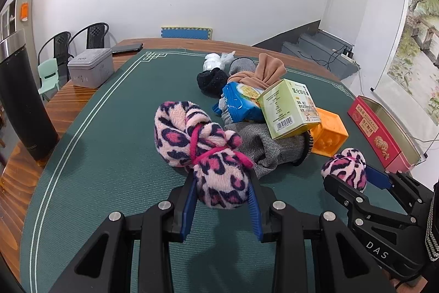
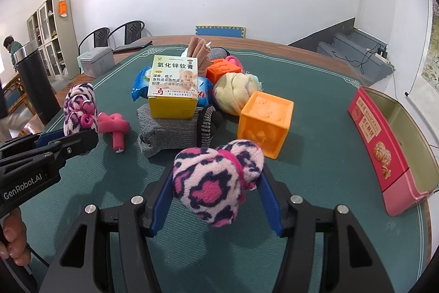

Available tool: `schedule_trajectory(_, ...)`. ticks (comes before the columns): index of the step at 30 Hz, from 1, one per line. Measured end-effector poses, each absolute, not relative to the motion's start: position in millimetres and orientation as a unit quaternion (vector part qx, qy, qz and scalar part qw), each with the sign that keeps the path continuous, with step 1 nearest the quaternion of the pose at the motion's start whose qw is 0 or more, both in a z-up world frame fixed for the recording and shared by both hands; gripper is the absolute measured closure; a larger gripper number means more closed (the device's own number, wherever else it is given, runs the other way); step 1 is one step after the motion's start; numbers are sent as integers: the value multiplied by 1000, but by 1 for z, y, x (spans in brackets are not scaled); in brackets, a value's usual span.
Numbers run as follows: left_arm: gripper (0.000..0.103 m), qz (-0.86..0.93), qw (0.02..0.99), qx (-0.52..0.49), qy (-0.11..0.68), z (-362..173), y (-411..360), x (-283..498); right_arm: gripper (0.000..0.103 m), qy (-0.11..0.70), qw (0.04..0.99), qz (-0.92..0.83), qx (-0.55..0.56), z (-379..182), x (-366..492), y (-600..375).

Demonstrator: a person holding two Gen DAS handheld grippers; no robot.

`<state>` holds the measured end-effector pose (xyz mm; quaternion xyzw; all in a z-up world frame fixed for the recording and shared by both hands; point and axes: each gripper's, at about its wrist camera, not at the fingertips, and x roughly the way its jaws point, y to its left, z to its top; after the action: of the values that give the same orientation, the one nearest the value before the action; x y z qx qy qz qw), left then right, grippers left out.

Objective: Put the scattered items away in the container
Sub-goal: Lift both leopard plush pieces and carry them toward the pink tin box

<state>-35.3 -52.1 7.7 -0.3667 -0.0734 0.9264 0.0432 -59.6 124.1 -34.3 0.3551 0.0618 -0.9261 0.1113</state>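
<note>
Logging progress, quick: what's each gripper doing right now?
Left gripper: shut on a leopard sock bundle.
Right gripper: shut on a second leopard bundle.

Left tool (image 1: 222, 199) closed on a pink leopard-print sock bundle (image 1: 203, 153), blue pads pressed against its near end, far end resting on the green mat (image 1: 109, 150) of the table (image 1: 68, 103). Just behind: grey sock (image 1: 271, 147) under a yellow-green medicine box (image 1: 290, 109), tilted, leaning against a blue snack packet (image 1: 241, 100). Orange cube (image 1: 329, 133) right of the box. Farther back, black sock ball (image 1: 212, 81), tan cloth (image 1: 270, 70), white bundle (image 1: 215, 62). Right tool (image 1: 354, 180) at lower right, gripping a second leopard-print bundle (image 1: 347, 166). Red open tin (image 1: 381, 128) at far right edge. Black cylinder (image 1: 23, 100) and grey tin (image 1: 92, 67) at left.
</note>
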Motion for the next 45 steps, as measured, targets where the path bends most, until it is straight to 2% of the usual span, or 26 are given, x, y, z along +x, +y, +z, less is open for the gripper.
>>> schedule_trajectory(45, 68, 927, 46, -367, -70, 6, -48, -34, 41, 48, 95, -929, 354, -33, -66, 134)
